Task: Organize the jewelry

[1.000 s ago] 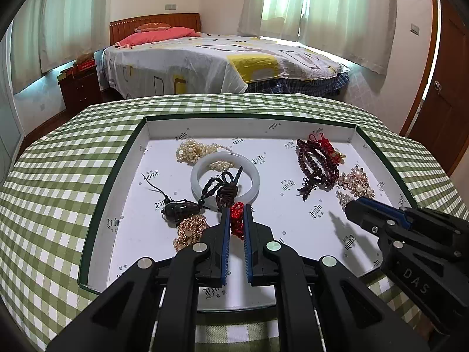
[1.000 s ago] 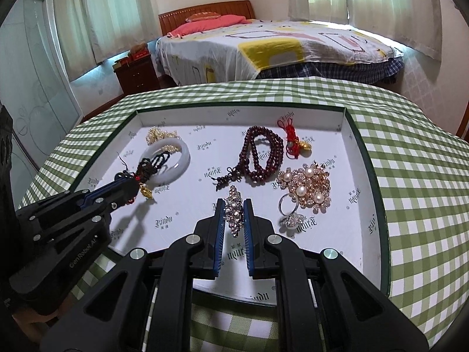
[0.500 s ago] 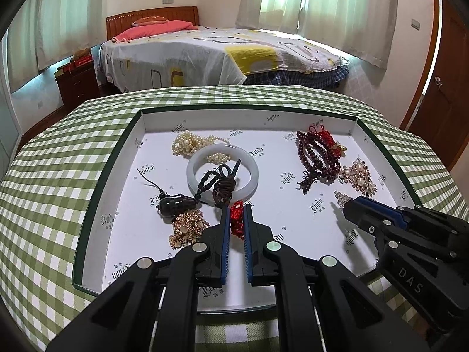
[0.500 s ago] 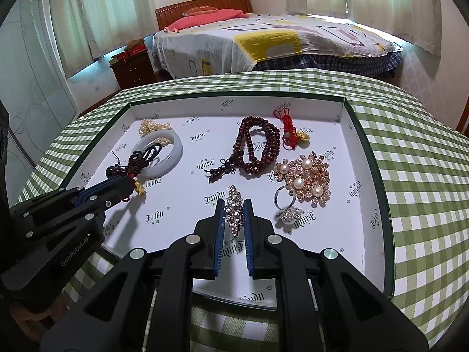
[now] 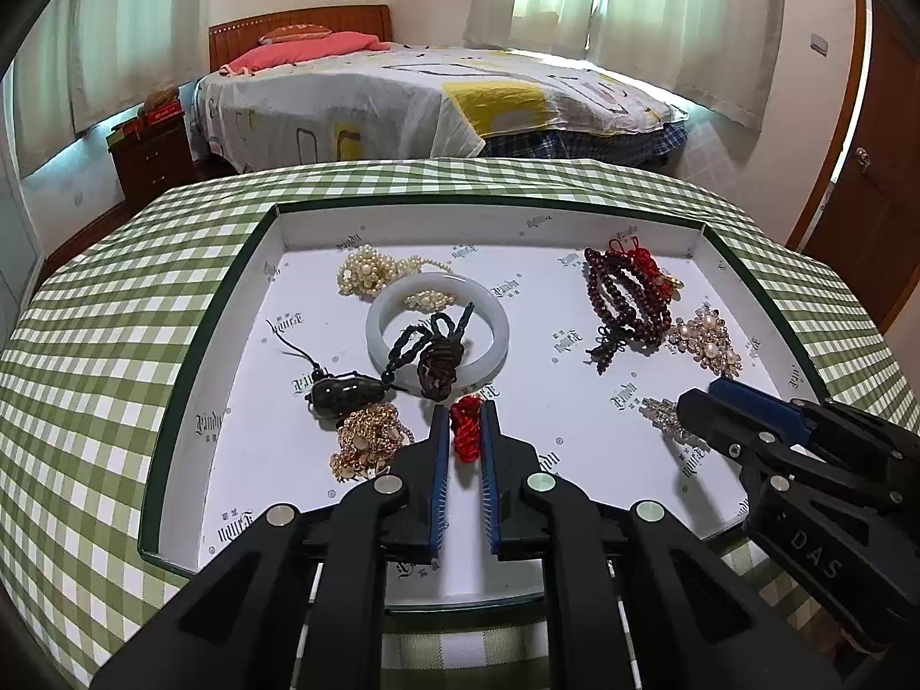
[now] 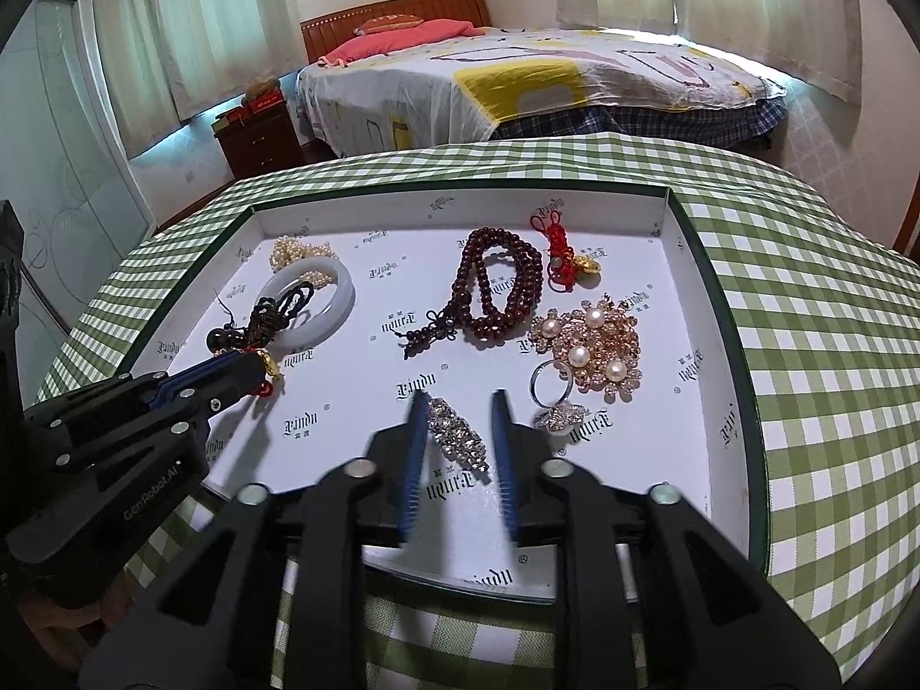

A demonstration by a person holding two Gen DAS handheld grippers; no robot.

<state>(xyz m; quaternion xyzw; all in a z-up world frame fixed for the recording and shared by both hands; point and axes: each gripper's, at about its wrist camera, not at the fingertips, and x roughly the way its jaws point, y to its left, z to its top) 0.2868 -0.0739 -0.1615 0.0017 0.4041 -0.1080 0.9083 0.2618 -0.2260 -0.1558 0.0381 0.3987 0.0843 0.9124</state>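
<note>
Both hand-held grippers have just been opening: the left hand-held gripper stands narrow with the red knot loose between its jaws, the right hand-held gripper wider around the rhinestone clip; I'd read both as set-downs on bare tray floor, apart from the bangle and beads. Tray sits on a green-check table, with a bed behind.
</note>
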